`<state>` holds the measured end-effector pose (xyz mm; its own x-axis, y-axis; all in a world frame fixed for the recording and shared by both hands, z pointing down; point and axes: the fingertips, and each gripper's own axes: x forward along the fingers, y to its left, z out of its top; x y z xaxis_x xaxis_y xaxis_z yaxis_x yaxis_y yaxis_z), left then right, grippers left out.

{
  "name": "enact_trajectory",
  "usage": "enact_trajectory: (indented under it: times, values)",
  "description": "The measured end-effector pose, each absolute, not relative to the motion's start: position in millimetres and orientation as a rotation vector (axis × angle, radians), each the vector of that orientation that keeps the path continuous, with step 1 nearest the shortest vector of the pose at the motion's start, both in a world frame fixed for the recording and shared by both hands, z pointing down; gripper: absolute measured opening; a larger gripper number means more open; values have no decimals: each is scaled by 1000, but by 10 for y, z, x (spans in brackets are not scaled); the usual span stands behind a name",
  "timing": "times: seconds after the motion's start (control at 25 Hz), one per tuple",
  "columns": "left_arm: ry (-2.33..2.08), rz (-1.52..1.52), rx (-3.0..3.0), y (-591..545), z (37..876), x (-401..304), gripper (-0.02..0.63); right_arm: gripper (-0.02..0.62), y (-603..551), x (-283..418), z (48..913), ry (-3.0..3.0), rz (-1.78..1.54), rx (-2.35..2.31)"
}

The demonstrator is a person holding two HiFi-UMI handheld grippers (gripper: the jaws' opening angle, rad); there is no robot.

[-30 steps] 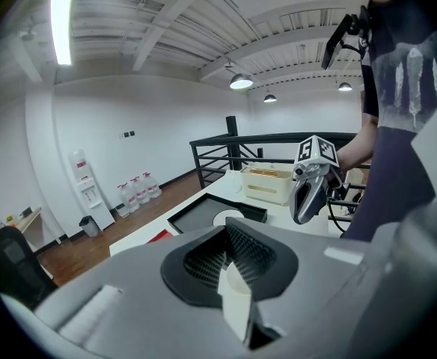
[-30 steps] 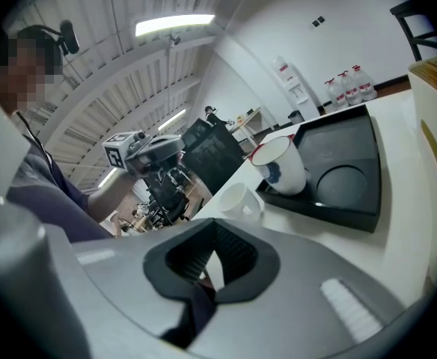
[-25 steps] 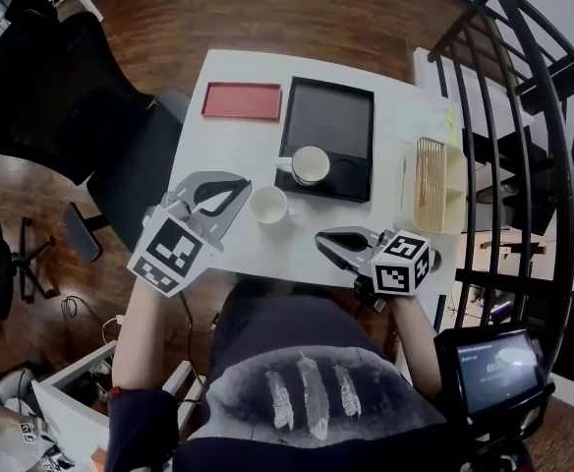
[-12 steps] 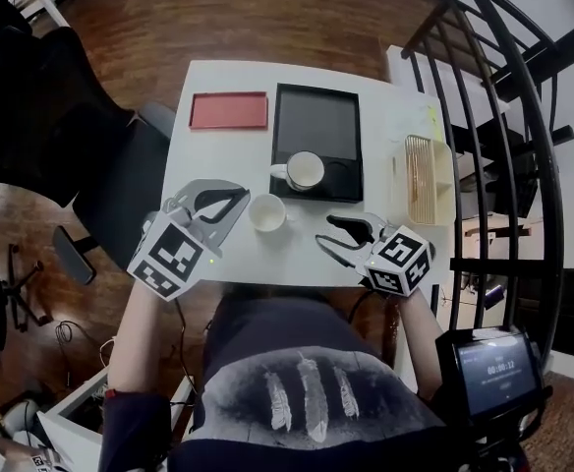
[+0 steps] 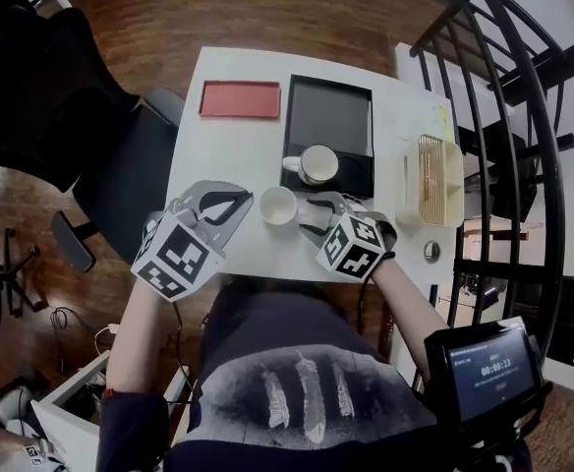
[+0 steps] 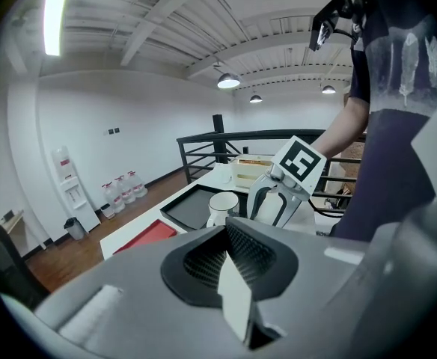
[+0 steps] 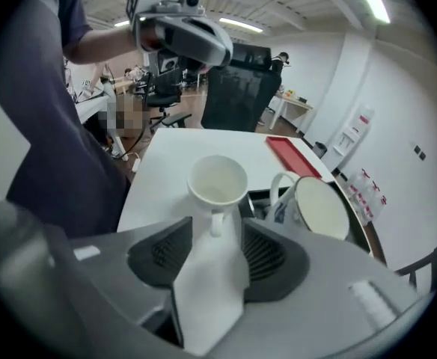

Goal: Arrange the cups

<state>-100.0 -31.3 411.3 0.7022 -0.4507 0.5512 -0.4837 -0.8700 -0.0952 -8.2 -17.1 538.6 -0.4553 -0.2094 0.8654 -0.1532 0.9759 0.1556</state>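
Having just opened, right claw's (image 7: 217, 229) ribbed pads (image 7: 267, 256) straddle round white cup's (image 7: 217, 179) handle (image 7: 217, 220).

The person holds a tool in each hand, with both arms bent and reaching forward from the torso. The left tool (image 5: 234, 205) points forward and somewhat downward, and its marker cube (image 5: 174, 257) faces up toward the head. Its jaws are pressed together with nothing between them. The bare left forearm (image 5: 135, 327) runs straight back to the body. The right tool (image 5: 309, 217) tilts steeply down, turned toward the left one but apart from it. Its jaws have just been opening and stand wide. The handle of a white cup (image 7: 217, 182) sits between their tips, and the pads do not press on it. The right forearm (image 5: 405, 298) angles in from the person's right side.
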Motion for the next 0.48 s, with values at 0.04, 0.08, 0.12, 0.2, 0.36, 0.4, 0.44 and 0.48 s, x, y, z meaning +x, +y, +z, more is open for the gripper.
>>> enact_trajectory:
  times: [0.04,0.08,0.12,0.2,0.36,0.4,0.44,0.48]
  values:
    - [-789,899,2841,-303,4122,-1022,15,195,-184,-103,5447,-2033,-76,244]
    - [-794,901,2839,-293,4125,-1039,15,195,-200,-122,5498,-2017,-87,236]
    - [-798,904,2836,-283,4127,-1057,15,195,-219,-141,5535,-2005,-100,231]
    - [-805,921,2828,-265,4143,-1105,15,195,-257,-184,5579,-1986,-118,228]
    - [-812,959,2822,-254,4172,-1182,15,195,-277,-257,5641,-1956,-119,201]
    - [-813,955,2820,-250,4183,-1192,15,187,-267,-259,5663,-1949,-121,193]
    - [-813,949,2817,-246,4197,-1200,15,159,-257,-256,5686,-1943,-124,187]
    - [-812,945,2814,-241,4214,-1204,15,146,-250,-250,5702,-1939,-126,187]
